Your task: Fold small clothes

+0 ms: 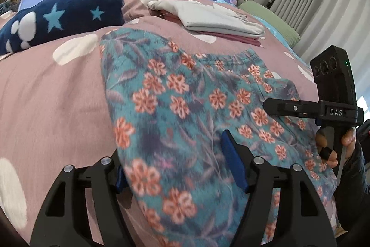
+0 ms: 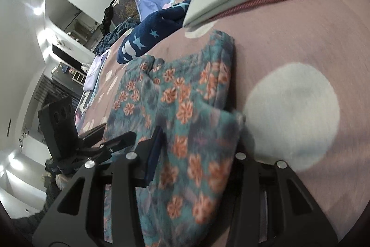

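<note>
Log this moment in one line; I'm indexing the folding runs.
stage: folding | item: floral garment on bedspread | left claw: astride garment | right claw: astride garment | folded pile: behind

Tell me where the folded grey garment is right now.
The folded grey garment lies on a pink one toward the far right of the bed in the left wrist view, beyond the floral garment and right of the navy star blanket.
</note>
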A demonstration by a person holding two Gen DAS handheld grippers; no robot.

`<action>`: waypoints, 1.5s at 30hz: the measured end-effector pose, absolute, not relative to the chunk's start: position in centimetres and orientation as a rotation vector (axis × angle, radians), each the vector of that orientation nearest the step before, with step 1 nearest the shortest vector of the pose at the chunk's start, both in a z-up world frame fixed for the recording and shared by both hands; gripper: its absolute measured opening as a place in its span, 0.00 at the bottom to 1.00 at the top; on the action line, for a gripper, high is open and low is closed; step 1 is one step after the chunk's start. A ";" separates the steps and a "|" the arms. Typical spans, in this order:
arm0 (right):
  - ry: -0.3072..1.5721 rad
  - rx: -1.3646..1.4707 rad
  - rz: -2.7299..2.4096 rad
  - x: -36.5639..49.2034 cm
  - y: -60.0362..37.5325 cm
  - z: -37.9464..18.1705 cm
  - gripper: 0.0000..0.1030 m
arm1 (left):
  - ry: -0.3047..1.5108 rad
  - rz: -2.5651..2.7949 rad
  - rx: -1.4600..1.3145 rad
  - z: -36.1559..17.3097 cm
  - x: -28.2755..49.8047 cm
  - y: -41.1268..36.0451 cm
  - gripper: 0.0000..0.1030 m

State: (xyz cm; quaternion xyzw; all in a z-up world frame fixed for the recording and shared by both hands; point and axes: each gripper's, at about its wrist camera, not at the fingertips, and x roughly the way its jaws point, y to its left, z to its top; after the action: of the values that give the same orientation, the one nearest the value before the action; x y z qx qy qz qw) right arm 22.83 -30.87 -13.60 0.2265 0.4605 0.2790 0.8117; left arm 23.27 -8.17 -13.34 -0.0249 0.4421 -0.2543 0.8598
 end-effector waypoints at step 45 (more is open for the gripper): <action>0.335 0.177 0.166 5.7 -40.6 7.8 0.15 | 0.467 -0.621 0.334 7.8 16.3 -27.6 0.09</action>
State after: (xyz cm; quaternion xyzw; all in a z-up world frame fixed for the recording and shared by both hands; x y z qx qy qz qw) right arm 5.67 -40.59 7.82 0.0877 0.1665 0.0824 0.9787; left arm 16.33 -27.58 7.81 0.1619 0.2267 -0.3015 0.9119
